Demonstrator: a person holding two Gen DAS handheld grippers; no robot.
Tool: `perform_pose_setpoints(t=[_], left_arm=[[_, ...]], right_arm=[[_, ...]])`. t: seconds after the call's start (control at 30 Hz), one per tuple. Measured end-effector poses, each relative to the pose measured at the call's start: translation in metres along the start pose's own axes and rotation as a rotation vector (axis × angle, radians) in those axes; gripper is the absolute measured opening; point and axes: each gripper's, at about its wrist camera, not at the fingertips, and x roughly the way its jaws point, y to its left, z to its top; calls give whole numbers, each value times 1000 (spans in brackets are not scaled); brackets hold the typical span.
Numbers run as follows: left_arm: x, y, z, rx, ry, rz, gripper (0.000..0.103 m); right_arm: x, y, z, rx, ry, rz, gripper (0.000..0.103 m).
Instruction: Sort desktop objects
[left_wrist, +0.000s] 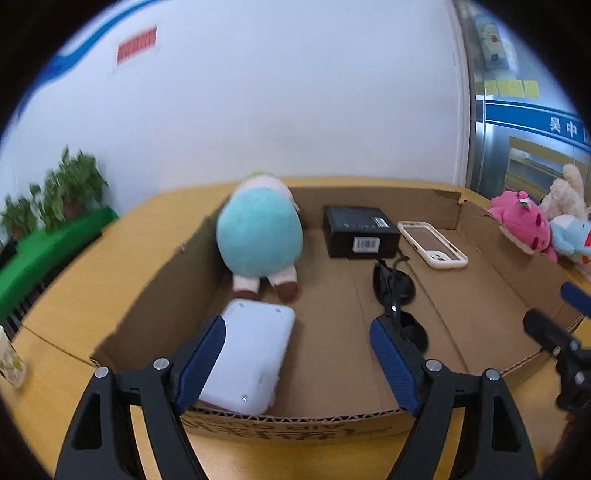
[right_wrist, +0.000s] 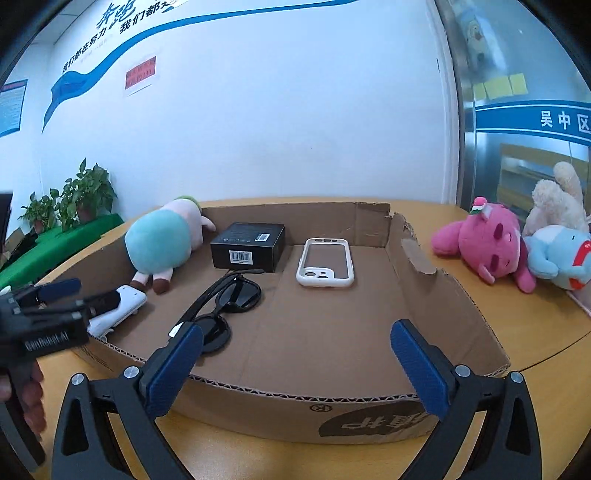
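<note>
A cardboard tray (left_wrist: 413, 201) (right_wrist: 443, 295) holds a teal plush (left_wrist: 258, 236) (right_wrist: 159, 240), a black box (left_wrist: 360, 230) (right_wrist: 249, 245), a white phone case (left_wrist: 432, 243) (right_wrist: 325, 264), black sunglasses (left_wrist: 397, 295) (right_wrist: 225, 302) and a white device (left_wrist: 251, 354) (right_wrist: 122, 304). My left gripper (left_wrist: 299, 328) (right_wrist: 77, 293) is open over the tray's near left corner, its left finger beside the white device, empty. My right gripper (right_wrist: 295, 339) is open and empty at the tray's near edge.
A pink plush (right_wrist: 487, 247) (left_wrist: 524, 225), a cream plush (right_wrist: 557, 203) and a pale blue plush (right_wrist: 557, 258) lie on the wooden table right of the tray. Potted plants (right_wrist: 74, 199) stand far left. A wall is behind.
</note>
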Motion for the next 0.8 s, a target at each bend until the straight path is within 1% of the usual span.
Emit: perform_pose_setpoints(t=[0.1, 0.3, 0.4, 0.43, 0.47, 0.5, 0.63, 0.8], left_arm=[[-2, 0, -6, -15, -46, 14, 84], [-2, -2, -3, -12, -41, 7, 90], [-3, -2, -3, -12, -40, 3, 91], [-3, -2, -2, -11, -40, -5, 92], [-3, -2, -2, -7, -37, -17, 98], [-2, -3, -2, -3, -32, -20, 101], [-2, -4, -2, -6, -31, -18, 101], [-2, -4, -2, -6, -31, -18, 101]], right_arm=[[5, 2, 2, 4, 2, -11, 103], [7, 2, 3, 2, 4, -12, 103], [7, 3, 2, 1, 4, -13, 103], [7, 3, 3, 1, 4, -14, 103], [6, 3, 2, 2, 4, -15, 103], [7, 3, 3, 1, 5, -15, 103], [6, 5, 1, 6, 10, -30, 103], [6, 4, 1, 7, 11, -29, 103]])
